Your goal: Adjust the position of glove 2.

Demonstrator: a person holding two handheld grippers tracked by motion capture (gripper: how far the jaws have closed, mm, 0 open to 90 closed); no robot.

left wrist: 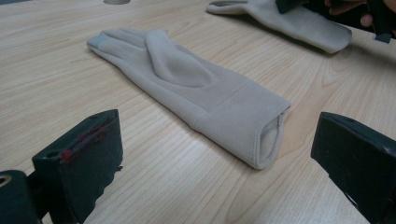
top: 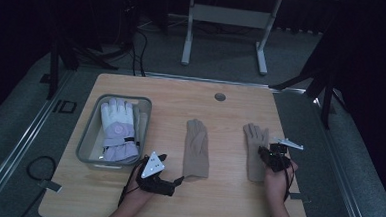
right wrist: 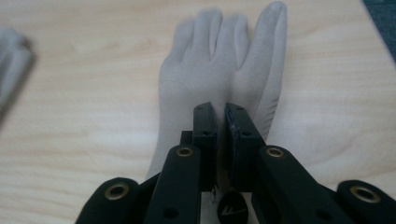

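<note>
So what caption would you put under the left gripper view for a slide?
Open left gripper lined up on the cuff of a beige glove lying flat on the wooden table.

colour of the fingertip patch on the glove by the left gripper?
Grey, against the beige glove; the fingertip patch shows best in the left gripper view.

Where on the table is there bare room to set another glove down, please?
Bare wood lies between the two beige gloves, the left one and the right one, and along the far edge around the round grommet. The near left is crowded: the basket with purple gloves and the left gripper.
</note>
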